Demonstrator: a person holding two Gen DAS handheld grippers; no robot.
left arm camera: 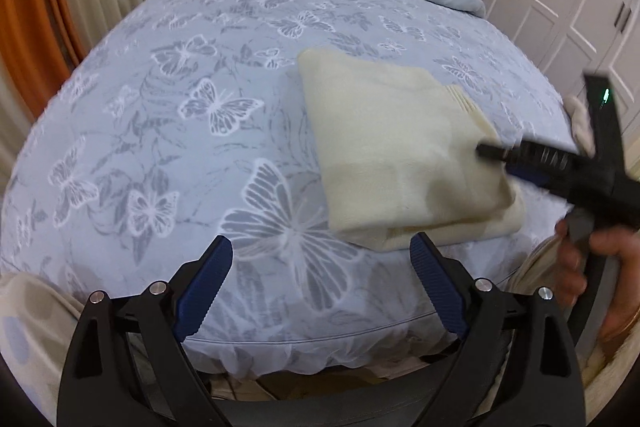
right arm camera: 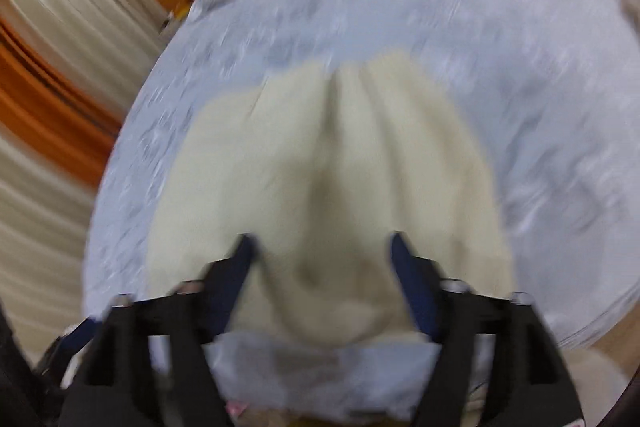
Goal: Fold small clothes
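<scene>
Cream garment (left arm camera: 392,147) lies folded on bed (left arm camera: 180,155), near-right part. Left gripper (left arm camera: 322,281) jaws spread, nothing between. Right gripper (right arm camera: 320,267) jaws spread over the garment's near edge, view blurred.

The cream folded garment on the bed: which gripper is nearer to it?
Right. The right gripper is over the cream garment, open, cloth between its fingers. The left gripper is open over bare sheet, beside the garment's near edge.
</scene>
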